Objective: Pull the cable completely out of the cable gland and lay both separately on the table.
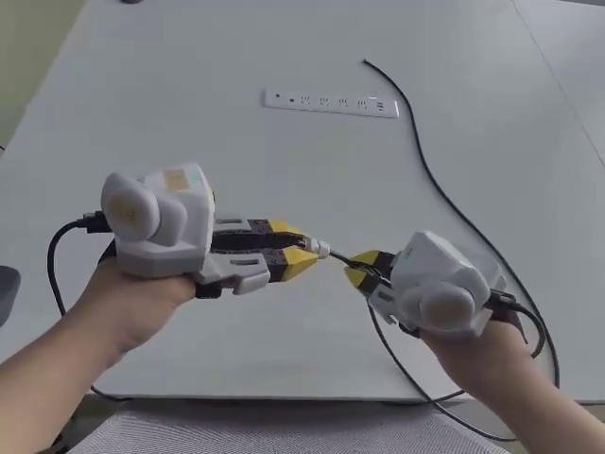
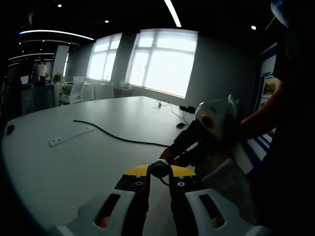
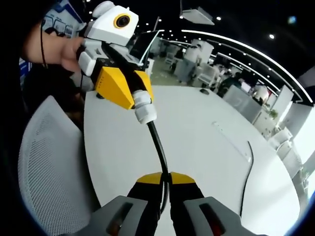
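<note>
Head view: 2 handheld grippers meet tip to tip above the near edge of a white table (image 1: 189,95).

Left gripper (image 1: 301,255), in the person's left hand (image 1: 132,303): the yellow-tipped jaws are clamped on a pale grey cable gland (image 1: 319,249). The gland sits right at the jaw tips and pokes out just past them toward the other gripper. In the left gripper view, the gland (image 2: 160,168) is pinched between the 2 yellow pads of the left gripper (image 2: 159,173).

Right gripper (image 1: 364,270), in the right hand (image 1: 473,355): the jaws are closed on the black cable (image 1: 340,257), just beside the gland. In the right gripper view, the cable (image 3: 157,142) runs straight ahead from between this gripper's tips (image 3: 165,179) and up into the gland (image 3: 145,109), which the left gripper (image 3: 133,98) holds beyond. The cable is not yet out of the gland. A short bare stretch of cable spans the gap between the 2 grippers. Neither part is on the table.

Behind the right gripper, the cable's slack loops down past the table edge.

Well ahead of both grippers, a white power strip (image 1: 331,102) lies flat on the table. A black cord (image 1: 444,189) curves from near it, past the right gripper's outer side. A grey mesh chair (image 3: 44,162) is below the left gripper.
</note>
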`<move>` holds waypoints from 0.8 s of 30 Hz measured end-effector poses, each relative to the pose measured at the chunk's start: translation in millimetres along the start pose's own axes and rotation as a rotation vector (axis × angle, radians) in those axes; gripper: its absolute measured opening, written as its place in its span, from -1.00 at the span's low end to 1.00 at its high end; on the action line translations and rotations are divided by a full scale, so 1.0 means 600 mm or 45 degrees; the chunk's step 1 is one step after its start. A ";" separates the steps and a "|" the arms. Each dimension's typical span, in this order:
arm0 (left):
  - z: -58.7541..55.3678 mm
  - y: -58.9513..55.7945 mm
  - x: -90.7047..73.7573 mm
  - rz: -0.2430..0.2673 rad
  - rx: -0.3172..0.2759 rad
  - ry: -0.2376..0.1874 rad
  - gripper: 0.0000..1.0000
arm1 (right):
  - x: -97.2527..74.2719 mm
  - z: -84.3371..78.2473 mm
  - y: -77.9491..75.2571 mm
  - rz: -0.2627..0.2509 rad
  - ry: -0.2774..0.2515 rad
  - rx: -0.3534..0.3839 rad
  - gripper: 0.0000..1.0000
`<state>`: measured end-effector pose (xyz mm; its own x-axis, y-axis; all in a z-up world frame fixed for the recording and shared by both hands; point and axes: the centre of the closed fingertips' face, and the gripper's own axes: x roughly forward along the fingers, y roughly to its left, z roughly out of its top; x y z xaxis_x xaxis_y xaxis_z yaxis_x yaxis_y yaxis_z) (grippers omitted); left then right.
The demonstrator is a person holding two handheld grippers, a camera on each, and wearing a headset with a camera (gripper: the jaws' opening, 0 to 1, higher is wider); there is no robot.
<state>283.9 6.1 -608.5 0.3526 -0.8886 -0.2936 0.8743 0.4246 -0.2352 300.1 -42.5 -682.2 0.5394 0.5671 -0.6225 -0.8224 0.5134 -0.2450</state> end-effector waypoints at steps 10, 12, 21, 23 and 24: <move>0.001 0.003 -0.002 0.006 -0.007 -0.007 -0.70 | 0.003 -0.026 -0.008 -0.012 0.018 0.100 -1.00; 0.001 0.004 -0.004 0.010 -0.011 -0.007 -0.70 | 0.004 -0.028 -0.009 -0.015 0.016 0.110 -1.00; -0.001 0.009 -0.012 0.024 -0.017 -0.010 -0.70 | 0.007 -0.032 -0.013 -0.024 0.022 0.112 -1.00; -0.001 0.010 -0.014 0.025 -0.016 -0.011 -0.70 | 0.008 -0.033 -0.013 -0.025 0.023 0.106 -1.00; 0.000 0.010 -0.014 0.027 -0.014 -0.013 -0.70 | 0.008 -0.033 -0.014 -0.027 0.024 0.103 -1.00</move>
<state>286.1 16.5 -607.5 0.3745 -0.8809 -0.2894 0.8628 0.4454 -0.2393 306.0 -57.0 -697.7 0.5524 0.5435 -0.6320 -0.7932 0.5758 -0.1982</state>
